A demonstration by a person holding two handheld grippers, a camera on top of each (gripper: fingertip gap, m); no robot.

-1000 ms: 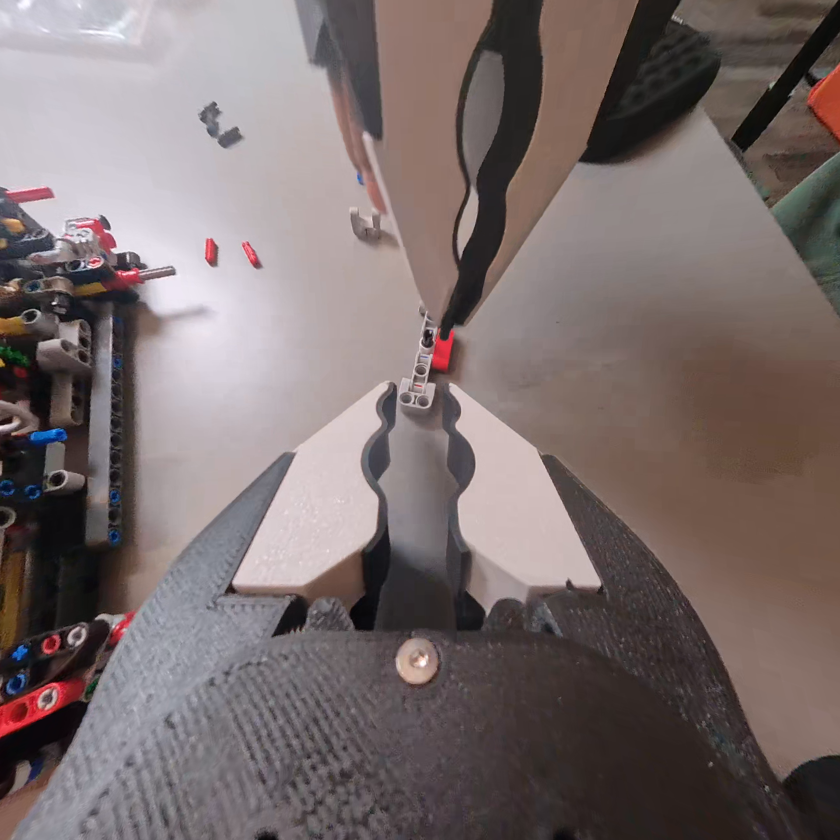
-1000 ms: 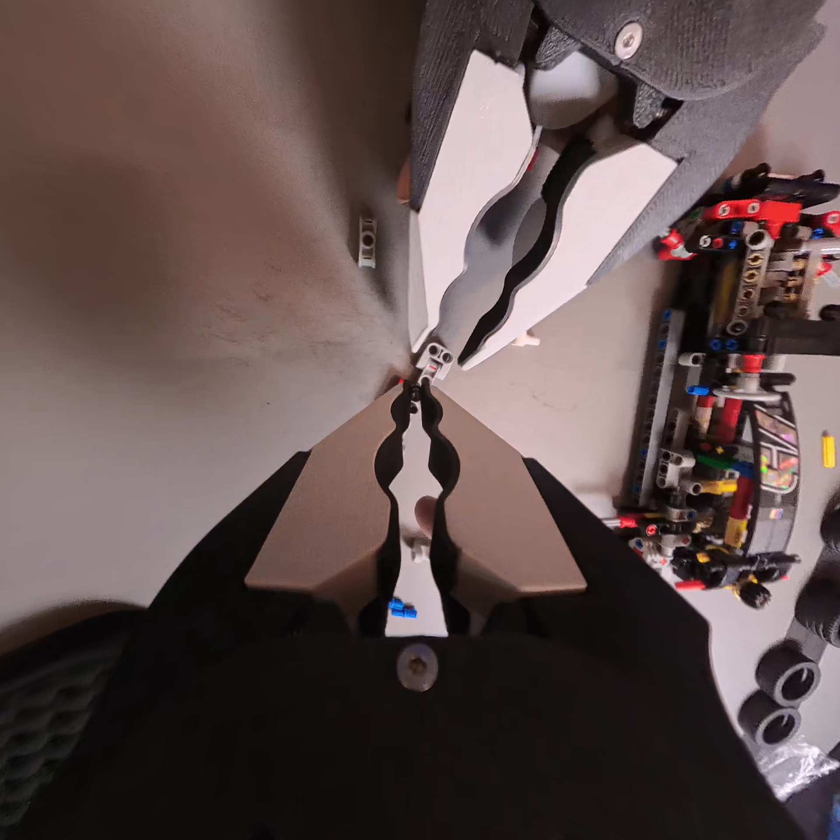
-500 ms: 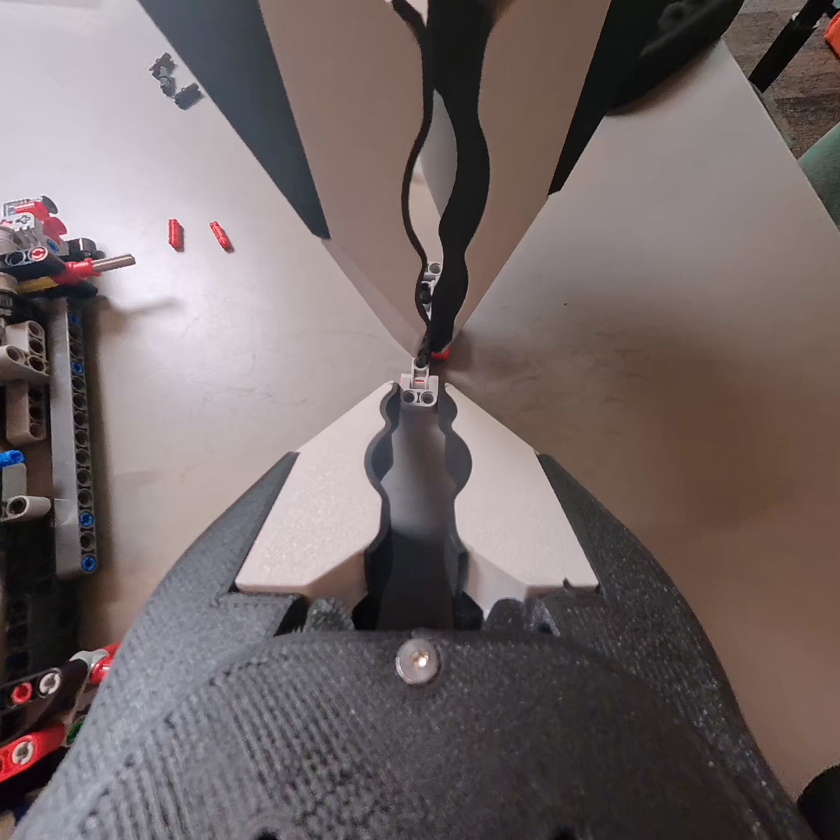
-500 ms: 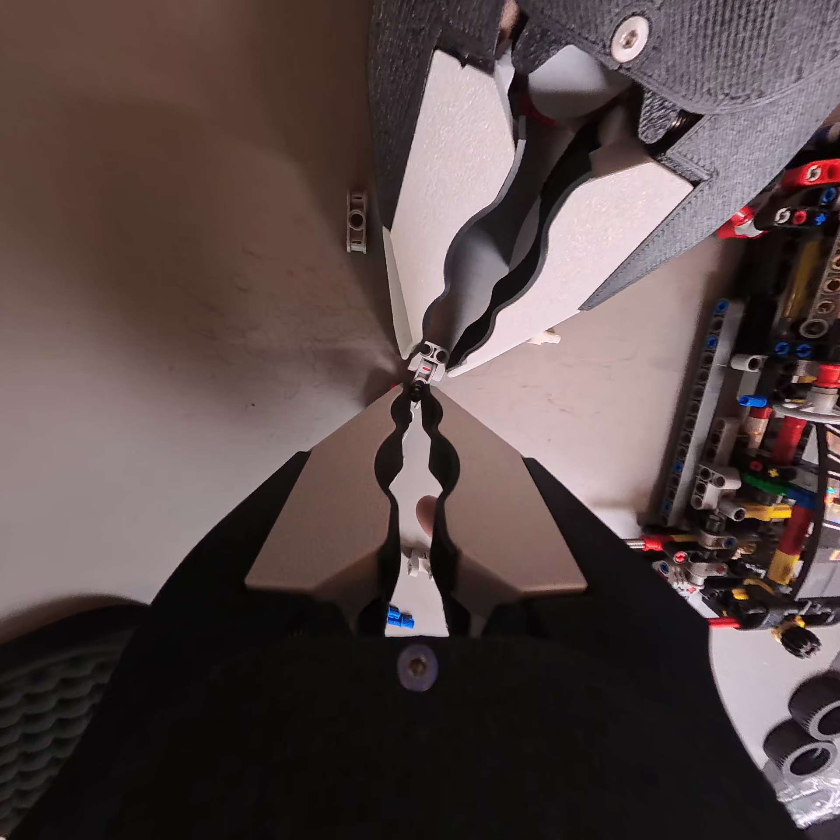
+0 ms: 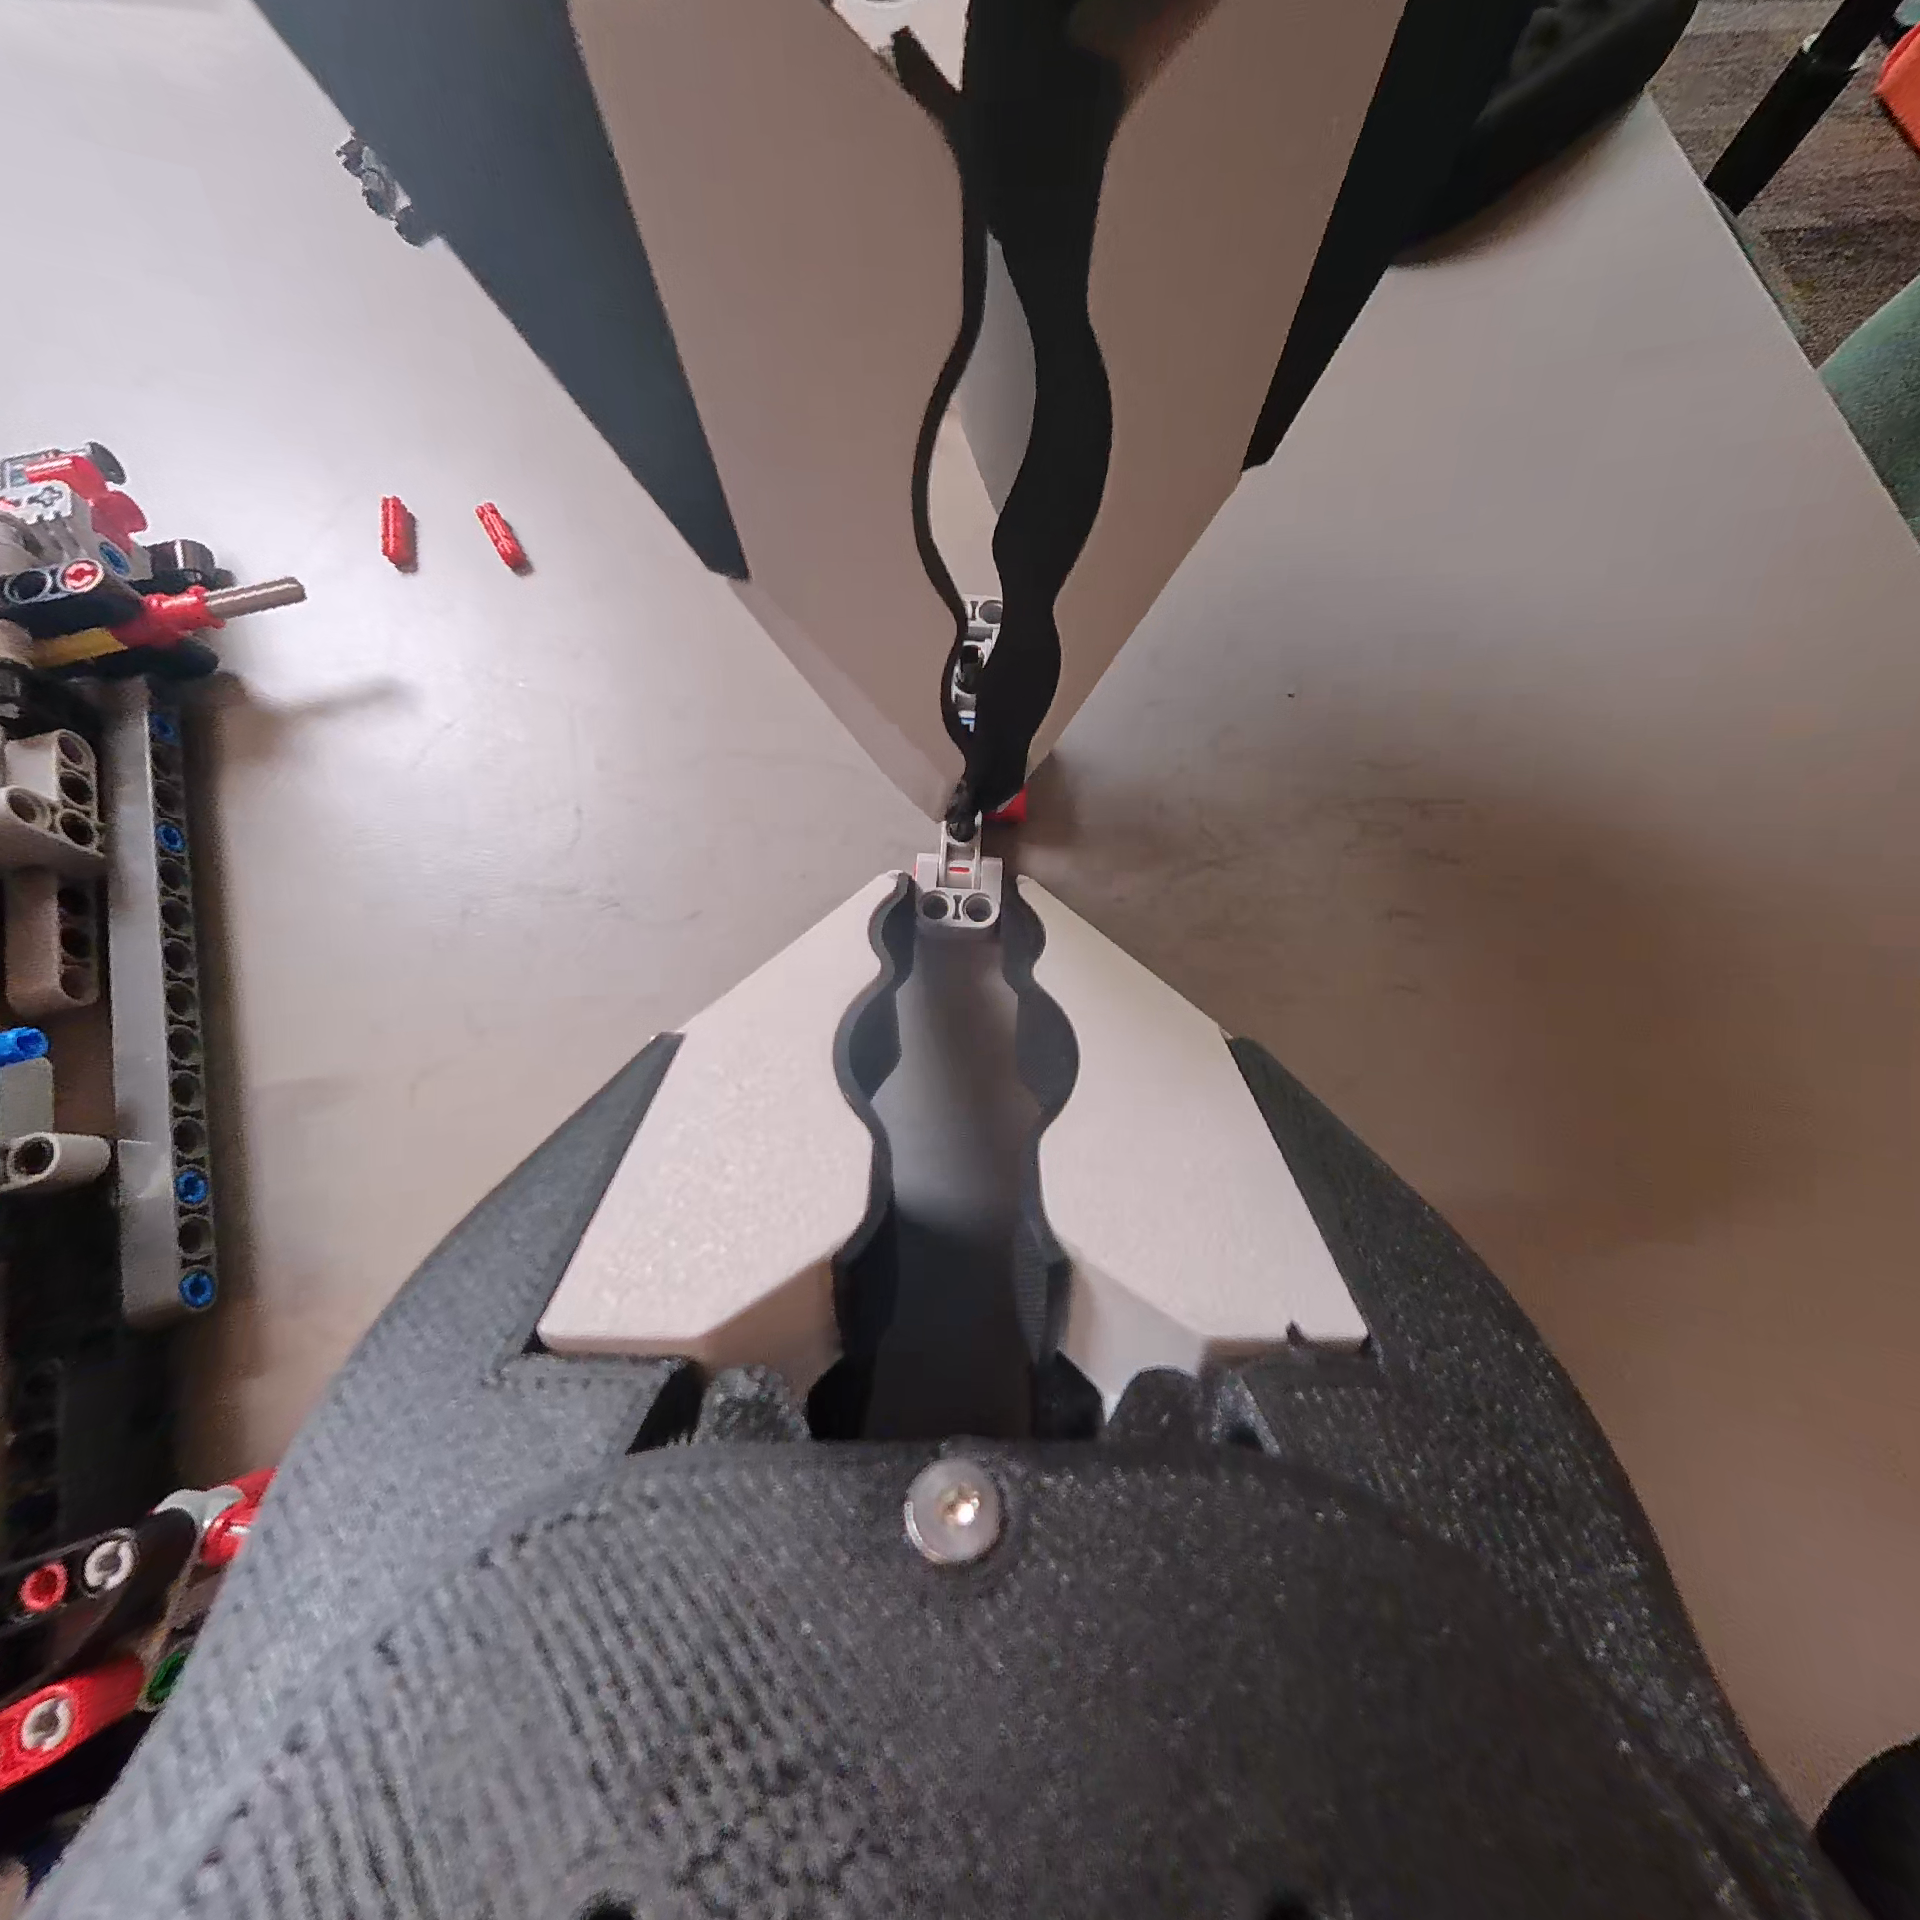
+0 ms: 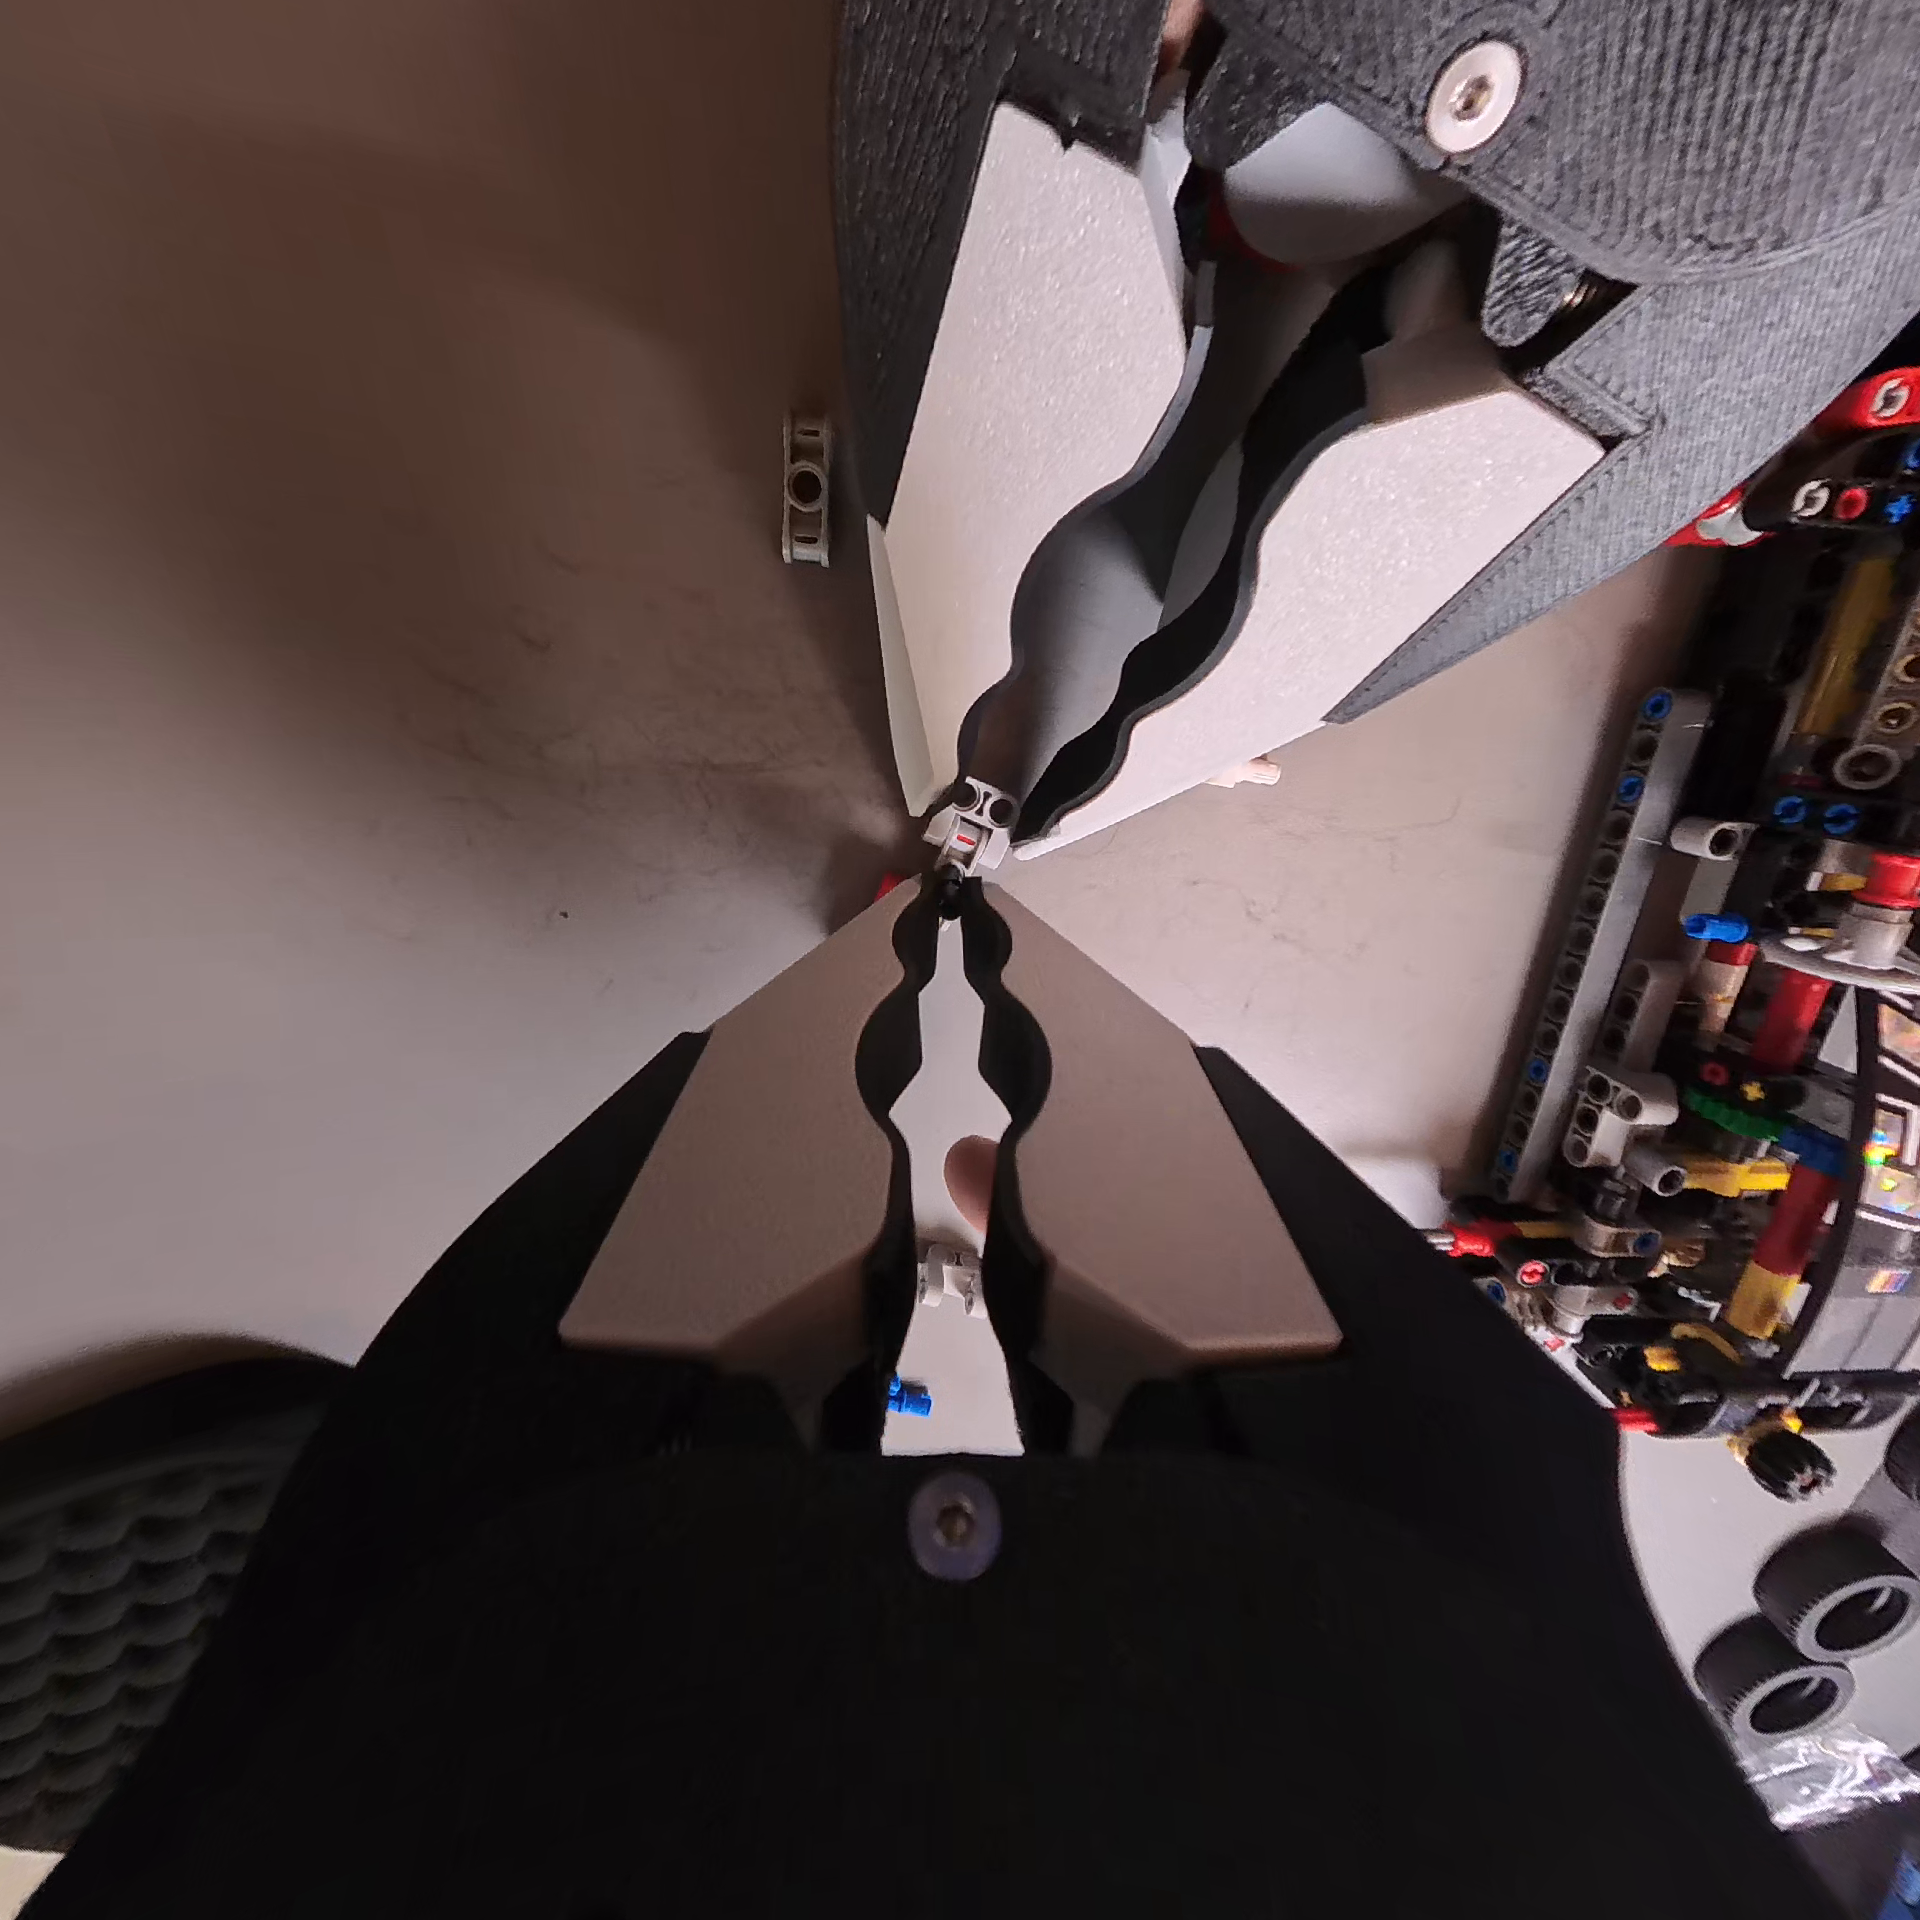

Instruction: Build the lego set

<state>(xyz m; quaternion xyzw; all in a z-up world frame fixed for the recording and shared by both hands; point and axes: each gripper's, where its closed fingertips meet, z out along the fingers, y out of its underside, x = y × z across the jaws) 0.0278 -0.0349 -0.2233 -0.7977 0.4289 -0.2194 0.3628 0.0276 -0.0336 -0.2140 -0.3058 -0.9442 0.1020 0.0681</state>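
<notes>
Small grey connector point(image 5: 958, 883), two holes at one end, red mark; long axis runs gripper to gripper; left gripper point(image 5: 958, 902) clamps it; right gripper point(image 6: 948, 902) pinches black pin point(image 6: 950, 896) at its far end.

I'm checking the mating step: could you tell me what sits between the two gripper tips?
In both wrist views, a grey connector held by the left gripper meets a small black pin in the right gripper.

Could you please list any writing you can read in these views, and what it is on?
Printed tile on the lego model: too small to read.
Shiny sticker panel on the same model: blurred, unreadable.
Nothing else shows legible writing.
</notes>
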